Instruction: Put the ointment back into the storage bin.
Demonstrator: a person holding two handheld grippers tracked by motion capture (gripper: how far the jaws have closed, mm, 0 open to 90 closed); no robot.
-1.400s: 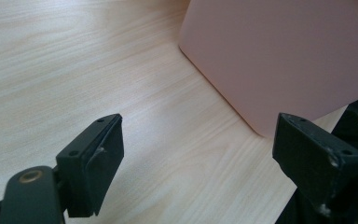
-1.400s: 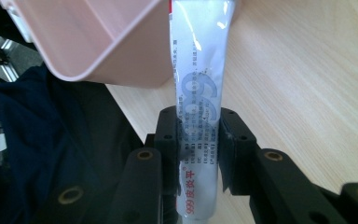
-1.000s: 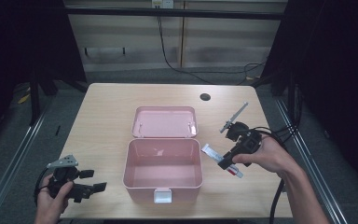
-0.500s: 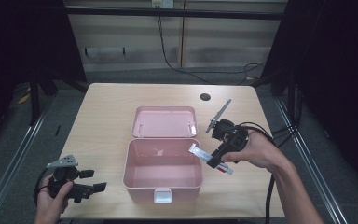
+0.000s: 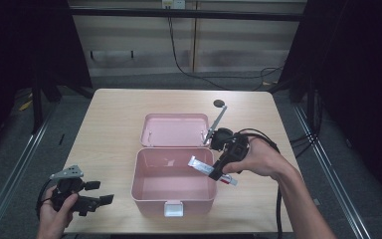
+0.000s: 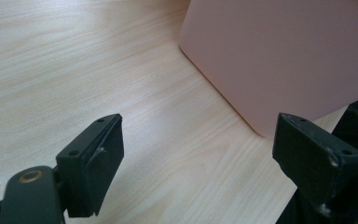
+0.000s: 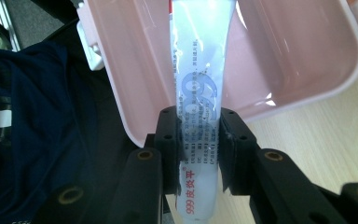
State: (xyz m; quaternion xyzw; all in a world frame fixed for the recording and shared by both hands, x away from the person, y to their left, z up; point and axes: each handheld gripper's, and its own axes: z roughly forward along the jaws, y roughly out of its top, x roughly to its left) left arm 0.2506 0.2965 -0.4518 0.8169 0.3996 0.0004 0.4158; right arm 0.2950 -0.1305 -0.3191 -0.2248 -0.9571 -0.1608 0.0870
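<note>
My right gripper (image 7: 199, 140) is clamped across a white tube of ointment (image 7: 198, 84), its jaws pinching the flat body not far from the end with red lettering, so most of the tube's length juts out ahead of the pads. That free part hangs over the open pink box (image 5: 151, 191), just past the box's near rim as I look along the jaws, with the box's raised lid (image 5: 174, 130) off to one side. I judge the tube light and soft: a foil or plastic skin that gives under pressure and is rather slick, so a hard squeeze near the middle could force paste toward the cap or crease the wall. The hold I have, across the flat faces and toward the crimped end, seems the safer place, though the long overhang may droop or swing. My left gripper (image 5: 82, 195) hangs with its jaws wide apart and nothing between them, low over the wooden table (image 6: 74, 70), the box's outer corner just ahead of its pads.
</note>
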